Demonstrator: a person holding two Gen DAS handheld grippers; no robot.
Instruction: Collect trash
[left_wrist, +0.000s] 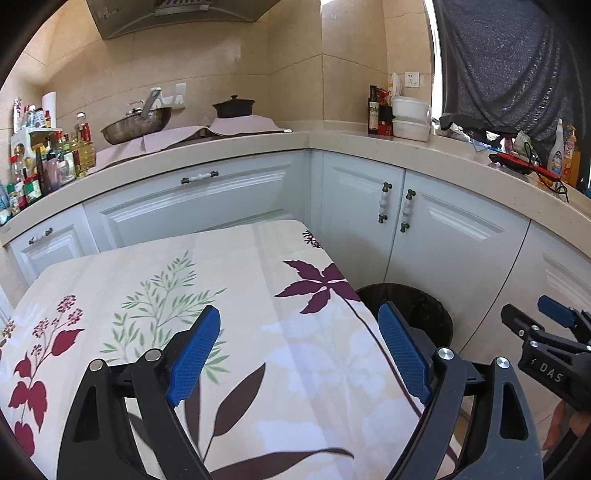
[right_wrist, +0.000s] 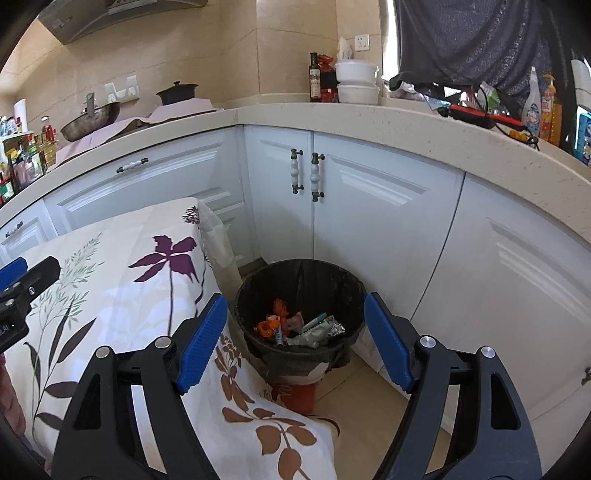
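Observation:
A bin lined with a black bag (right_wrist: 301, 277) stands on the floor in the cabinet corner, right of the table. It holds several pieces of trash (right_wrist: 299, 326): orange wrappers, a pen, crumpled foil. My right gripper (right_wrist: 295, 336) is open and empty, hovering above the bin. My left gripper (left_wrist: 299, 354) is open and empty above the table with the floral cloth (left_wrist: 166, 295), which shows no trash on it. The bin's rim (left_wrist: 417, 295) shows past the table's right edge. The right gripper (left_wrist: 546, 321) shows at the right of the left wrist view.
White cabinets (right_wrist: 369, 206) under a beige L-shaped counter (right_wrist: 369, 110) surround the table. On the counter are a wok (left_wrist: 136, 125), a dark pot (left_wrist: 233, 107), bottles (left_wrist: 44, 162), white containers (left_wrist: 410, 118) and cleaner bottles (right_wrist: 543, 107). A dark cloth (right_wrist: 469, 40) hangs at the window.

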